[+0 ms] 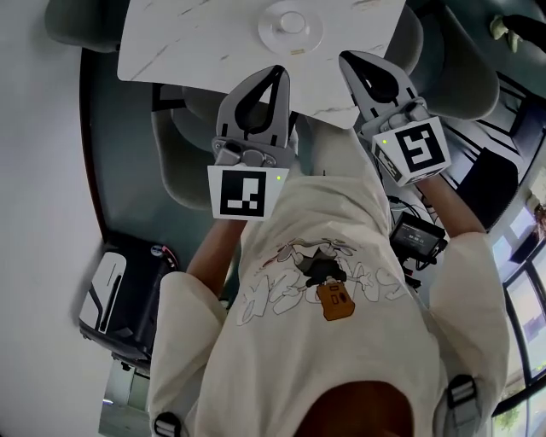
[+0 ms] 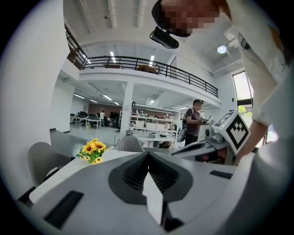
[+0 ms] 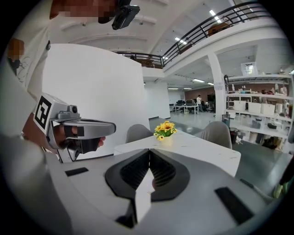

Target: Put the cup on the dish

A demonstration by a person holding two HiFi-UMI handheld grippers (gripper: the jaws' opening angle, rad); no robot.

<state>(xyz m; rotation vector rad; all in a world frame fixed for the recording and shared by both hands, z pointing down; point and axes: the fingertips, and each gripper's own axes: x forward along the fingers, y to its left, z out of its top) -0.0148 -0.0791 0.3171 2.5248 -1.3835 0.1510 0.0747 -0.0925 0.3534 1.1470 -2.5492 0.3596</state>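
Quick headcount. One white tabletop [image 1: 196,43] and one dish [image 1: 290,27] on it. There's a round bump in the middle of the dish, can't tell if that's a cup, so I'm not counting it.

Two sets of tongs: left tongs [image 1: 279,72] and right tongs [image 1: 345,58]. One marker cube on each, so two: left cube [image 1: 247,192] and right cube [image 1: 418,147].

Grey chairs: at least three from the head view, first chair [image 1: 72,21], second chair [image 1: 183,158], third chair [image 1: 465,77].

One bunch of yellow flowers [image 2: 93,150]. One standing person [image 2: 195,121] in the background, and the folks further back are too tiny to count.
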